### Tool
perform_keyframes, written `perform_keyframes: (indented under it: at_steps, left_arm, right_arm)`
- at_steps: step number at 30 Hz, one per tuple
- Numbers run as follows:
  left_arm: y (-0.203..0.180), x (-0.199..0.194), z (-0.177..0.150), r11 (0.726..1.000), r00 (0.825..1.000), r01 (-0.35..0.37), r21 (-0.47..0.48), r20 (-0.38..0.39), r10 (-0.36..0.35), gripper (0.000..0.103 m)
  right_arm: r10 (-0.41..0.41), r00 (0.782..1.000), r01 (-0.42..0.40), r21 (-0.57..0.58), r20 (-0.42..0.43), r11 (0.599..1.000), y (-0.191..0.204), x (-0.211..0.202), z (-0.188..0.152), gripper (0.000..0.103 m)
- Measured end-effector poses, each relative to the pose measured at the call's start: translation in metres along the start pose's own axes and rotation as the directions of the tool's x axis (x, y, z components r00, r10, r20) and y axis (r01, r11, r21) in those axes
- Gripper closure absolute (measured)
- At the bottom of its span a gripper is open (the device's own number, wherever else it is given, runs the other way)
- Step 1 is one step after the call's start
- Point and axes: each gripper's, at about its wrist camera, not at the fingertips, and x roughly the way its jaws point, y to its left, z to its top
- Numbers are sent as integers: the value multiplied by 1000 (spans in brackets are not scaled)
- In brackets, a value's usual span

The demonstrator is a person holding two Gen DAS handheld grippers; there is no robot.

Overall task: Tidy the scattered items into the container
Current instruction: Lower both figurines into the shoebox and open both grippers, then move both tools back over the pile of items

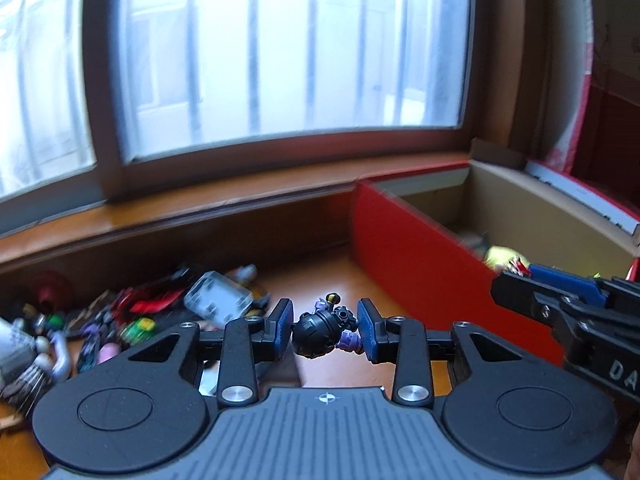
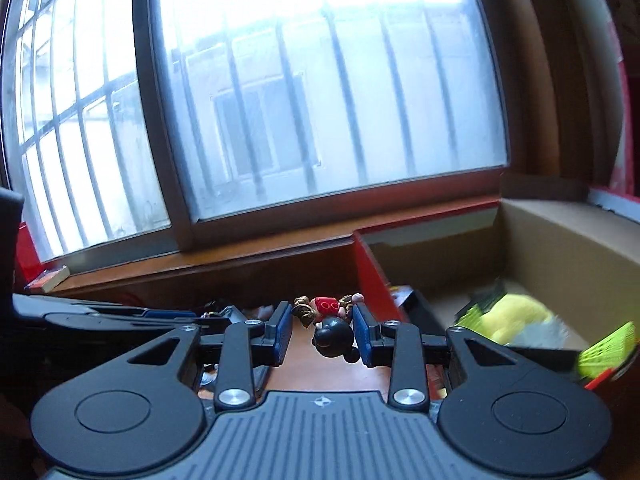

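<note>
Left tongs [image 1: 324, 330] narrowly parted, clamped on black-and-purple toy figure [image 1: 320, 334] above the counter [image 1: 320, 276], right tongs [image 2: 322, 330] partly open around black-headed red toy figure [image 2: 332, 330], contact uncertain, scattered toy pile [image 1: 152, 312] beyond left, red cardboard box [image 1: 416, 264] far right.

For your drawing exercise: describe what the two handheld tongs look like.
Both match: the left tongs and right tongs have black linkage arms with silver pivot screws, blue finger pads, round black discs and a ribbed grey base with a small crosshair mark. No cables or sleeves show.
</note>
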Motion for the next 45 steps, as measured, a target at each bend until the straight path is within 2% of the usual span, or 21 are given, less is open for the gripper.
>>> perform_keyframes:
  at_steps: [8, 18, 21, 23, 24, 26, 28, 30, 34, 36, 38, 40, 45]
  left_arm:
    - [-62, 24, 39, 993, 994, 92, 71, 46, -95, 67]
    - [-143, 63, 65, 971, 982, 181, 158, 23, -186, 67]
    - [-163, 73, 70, 963, 979, 198, 181, 18, -205, 60]
    - [-175, 77, 70, 960, 978, 200, 194, 19, -207, 49]
    - [-179, 78, 69, 960, 979, 197, 199, 20, -205, 47]
    - [-186, 79, 65, 961, 981, 186, 204, 23, -194, 35]
    - [-188, 79, 61, 965, 984, 167, 203, 24, -175, 24]
    - [-186, 78, 57, 971, 989, 139, 197, 24, -147, 19]
    - [-173, 66, 51, 983, 996, 79, 165, 20, -83, 7]
    - [-162, 56, 49, 988, 998, 49, 147, 20, -53, 6]
    - [-150, 42, 45, 991, 999, 10, 130, 36, -15, 0]
    - [-136, 28, 38, 993, 998, -46, 105, 46, 42, 0]
    - [-96, 2, 17, 990, 990, -141, 19, -9, 141, 0]
  right_arm:
    - [-90, 995, 88, 60, 33, 994, -66, -12, 9, 68]
    - [-186, 981, 179, 129, 46, 975, -142, -14, 12, 68]
    - [-205, 978, 198, 140, 40, 970, -160, -12, 12, 68]
    - [-217, 976, 209, 142, 37, 967, -170, -11, 11, 66]
    - [-222, 974, 215, 139, 37, 967, -173, -10, 10, 62]
    - [-228, 973, 221, 135, 36, 966, -180, -9, 9, 51]
    - [-224, 974, 218, 132, 36, 967, -185, -6, 8, 46]
    - [-208, 978, 202, 135, 30, 970, -188, -4, 7, 34]
    - [-159, 987, 157, 133, 9, 979, -188, 1, 6, 27]
    - [-141, 990, 142, 108, -18, 984, -184, 6, 5, 25]
    - [-123, 992, 125, 83, -29, 989, -176, 7, 2, 23]
    - [-105, 994, 107, 65, -40, 992, -169, 10, -2, 22]
    - [-54, 997, 58, 79, -56, 995, -153, 9, -4, 20]
